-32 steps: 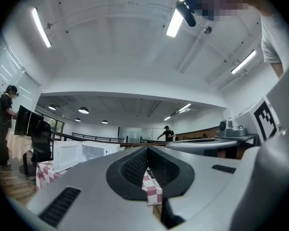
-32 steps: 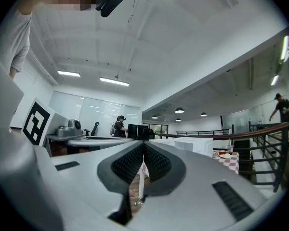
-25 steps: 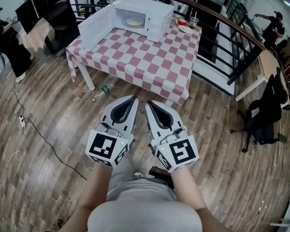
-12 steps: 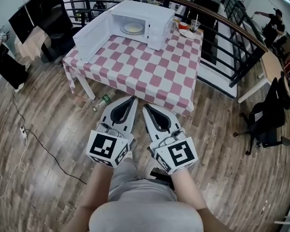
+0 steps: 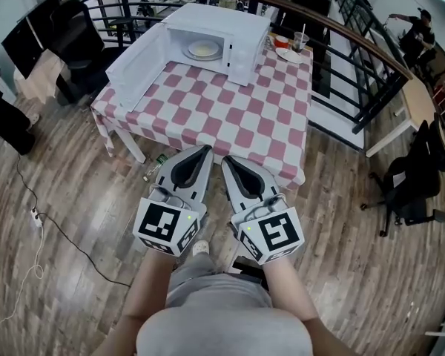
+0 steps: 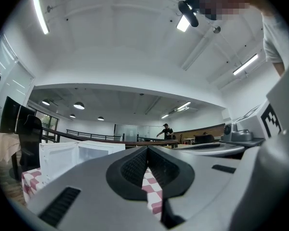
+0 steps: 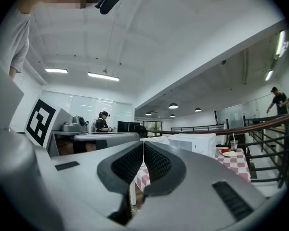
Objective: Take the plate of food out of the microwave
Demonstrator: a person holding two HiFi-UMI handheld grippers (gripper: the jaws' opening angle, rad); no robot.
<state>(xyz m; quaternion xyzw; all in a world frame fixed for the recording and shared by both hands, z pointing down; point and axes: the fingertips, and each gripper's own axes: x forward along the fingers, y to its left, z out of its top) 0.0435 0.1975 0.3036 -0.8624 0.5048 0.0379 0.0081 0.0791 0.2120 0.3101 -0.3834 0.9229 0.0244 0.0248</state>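
A white microwave (image 5: 233, 32) stands at the far end of a table with a red and white checked cloth (image 5: 222, 110). Its door (image 5: 137, 58) hangs open to the left, and a plate of food (image 5: 203, 49) sits inside. My left gripper (image 5: 205, 149) and right gripper (image 5: 225, 158) are side by side over the floor, just short of the table's near edge, both shut and empty. The left gripper view shows the open microwave (image 6: 77, 153) ahead at left; the right gripper view shows the microwave (image 7: 192, 143) beyond the jaws.
Behind the microwave are a cup with a straw (image 5: 297, 35), a plate (image 5: 285, 47) and a red bowl (image 5: 279, 36). A green bottle (image 5: 157, 162) lies on the wooden floor by the table leg. A curved black railing (image 5: 356, 50) runs behind. Office chairs (image 5: 408, 191) stand at right. A person (image 5: 415, 32) is far right.
Both grippers have moved forward together toward the table; the table and microwave now appear closer and lower in the head view. Jaws stay shut.
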